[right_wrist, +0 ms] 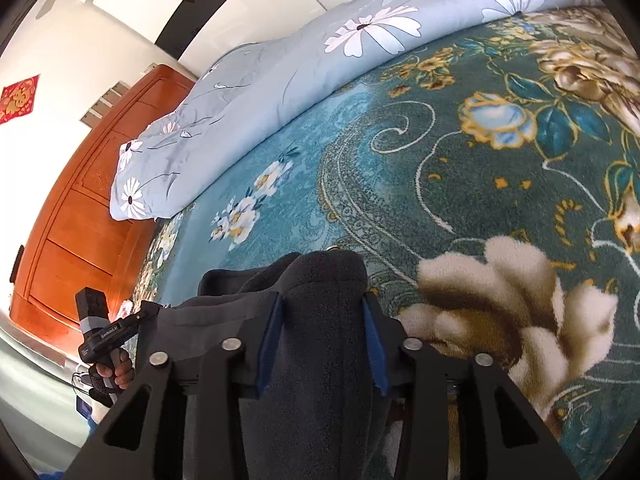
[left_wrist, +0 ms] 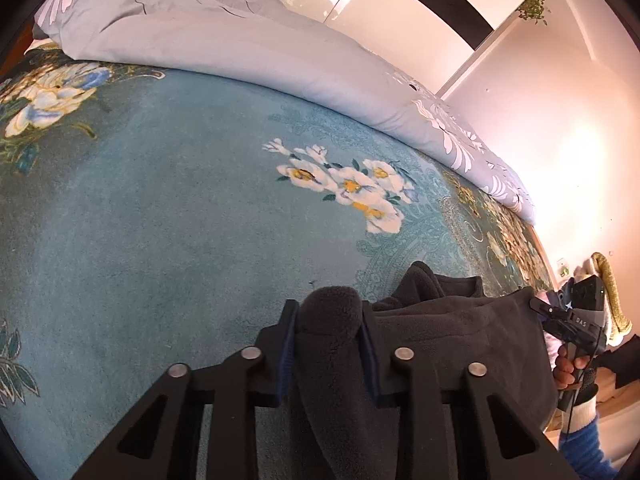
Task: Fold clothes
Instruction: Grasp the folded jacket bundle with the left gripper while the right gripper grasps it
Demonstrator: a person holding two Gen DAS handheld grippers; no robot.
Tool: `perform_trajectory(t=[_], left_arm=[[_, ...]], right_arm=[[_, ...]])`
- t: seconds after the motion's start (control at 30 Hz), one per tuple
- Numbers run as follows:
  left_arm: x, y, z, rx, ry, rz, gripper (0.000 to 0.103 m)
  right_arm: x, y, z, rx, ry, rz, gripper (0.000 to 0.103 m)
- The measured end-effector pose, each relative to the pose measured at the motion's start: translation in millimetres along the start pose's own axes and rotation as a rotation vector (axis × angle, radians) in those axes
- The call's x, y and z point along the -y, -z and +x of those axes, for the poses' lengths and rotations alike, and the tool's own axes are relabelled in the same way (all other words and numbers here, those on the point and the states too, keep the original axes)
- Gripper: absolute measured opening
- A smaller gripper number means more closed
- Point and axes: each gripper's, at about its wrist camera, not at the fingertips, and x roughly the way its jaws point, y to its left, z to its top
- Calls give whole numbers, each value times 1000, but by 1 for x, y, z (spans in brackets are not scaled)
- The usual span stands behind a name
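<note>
A dark grey fleece garment [left_wrist: 452,320] hangs stretched between my two grippers above a teal floral blanket [left_wrist: 160,220]. My left gripper [left_wrist: 329,312] is shut on a bunched fold of the fleece that bulges up between its blue-padded fingers. In the right wrist view my right gripper [right_wrist: 322,304] is likewise shut on a thick fold of the fleece garment [right_wrist: 224,304]. Each view shows the other gripper at the far end of the cloth: the right gripper [left_wrist: 560,316] held by a hand, and the left gripper [right_wrist: 120,330] held by a hand.
The teal floral blanket [right_wrist: 460,160] covers the bed. A rolled light blue quilt with white flowers [left_wrist: 248,52] lies along its far side [right_wrist: 320,52]. An orange wooden headboard [right_wrist: 80,220] stands at the left, white walls behind.
</note>
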Motion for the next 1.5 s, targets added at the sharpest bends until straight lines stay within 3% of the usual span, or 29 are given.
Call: perform_trajectory(t=[0.07, 0.23, 0.33, 0.4, 0.57, 0.67, 0.87, 0.97, 1.07, 1.13, 1.17, 1.23, 1.27, 1.33, 1.5], left_arm=[[7, 0, -7, 24, 1, 9, 20], [19, -19, -39, 114, 84, 5, 20], [25, -39, -48, 159, 83, 19, 20], [20, -48, -38, 139, 73, -1, 20], [-12, -42, 22, -21, -7, -61, 20], [-37, -34, 43, -81, 4, -125, 20], [-48, -26, 57, -121, 12, -151, 23], [-46, -21, 42, -99, 38, -171, 24], [-45, -16, 24, -71, 69, -201, 34], [-44, -13, 12, -53, 91, -220, 61], [-43, -11, 6, -43, 101, -230, 68], [-43, -7, -6, -25, 122, -249, 91], [-44, -3, -14, -13, 130, -259, 95], [-49, 14, -27, -11, 137, -284, 103], [-59, 61, -38, -79, 192, -314, 103]], right_arm=[[-8, -1, -1, 2, 16, -40, 13], [-23, -13, -25, 101, -3, -87, 11], [-28, -29, -35, 152, -8, -92, 11], [-27, -37, -32, 157, -3, -95, 11], [7, -32, 11, 45, 35, -13, 11], [29, -21, 27, -5, 29, 41, 11], [44, -12, 37, -31, 6, 87, 11], [42, -12, 38, -36, 10, 88, 12], [38, -14, 31, -40, 20, 95, 17], [33, -12, 20, -24, 26, 92, 24], [30, -9, 13, -8, 26, 94, 29], [28, 0, -4, 19, 9, 109, 51], [28, 6, -13, 29, -7, 123, 65], [29, 24, -28, 26, -48, 156, 73], [28, 77, -46, -34, -146, 228, 73]])
